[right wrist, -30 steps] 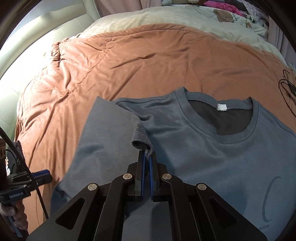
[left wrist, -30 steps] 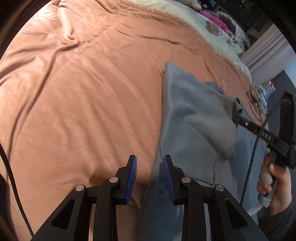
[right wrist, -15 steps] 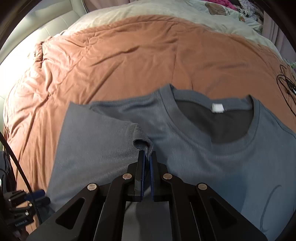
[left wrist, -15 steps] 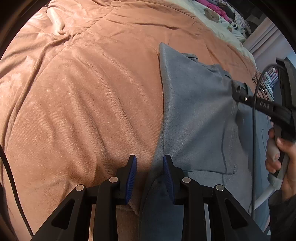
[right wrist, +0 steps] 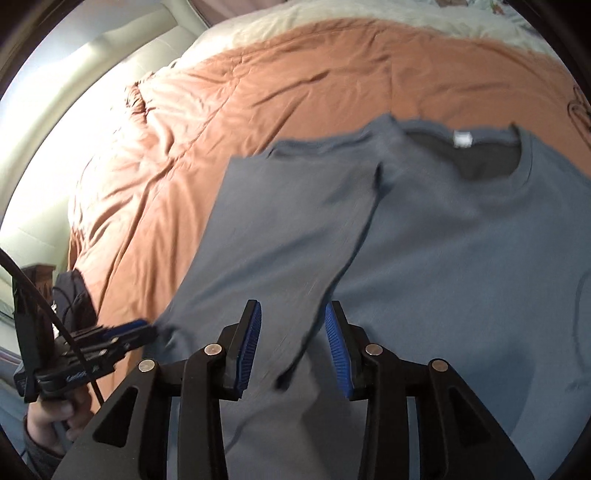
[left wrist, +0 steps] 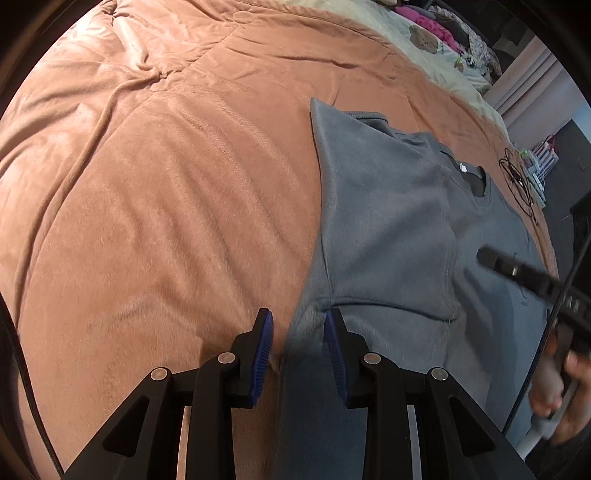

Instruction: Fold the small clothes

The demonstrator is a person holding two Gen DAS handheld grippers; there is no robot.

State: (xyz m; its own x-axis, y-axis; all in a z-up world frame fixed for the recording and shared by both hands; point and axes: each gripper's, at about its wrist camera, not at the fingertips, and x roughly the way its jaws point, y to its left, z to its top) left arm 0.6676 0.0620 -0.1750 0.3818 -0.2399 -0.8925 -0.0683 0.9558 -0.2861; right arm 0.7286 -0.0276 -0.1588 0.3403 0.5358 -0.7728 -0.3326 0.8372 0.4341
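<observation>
A grey-blue T-shirt lies face up on the orange bedspread, with its white neck label at the far side. Its left sleeve is folded inward and lies flat on the body; it also shows in the left wrist view. My right gripper is open and empty just above the sleeve's hem. My left gripper is open at the shirt's left side edge, which lies between the fingers. The right gripper also shows in the left wrist view.
The orange bedspread stretches wide to the left of the shirt. A cream sheet and piled clothes lie at the far end. A black cable lies on the bed beyond the shirt. A padded headboard is at left.
My right gripper opened and let go of the sleeve, which now lies flat on the shirt, and it drew back. My left gripper stayed open at the shirt's side edge.
</observation>
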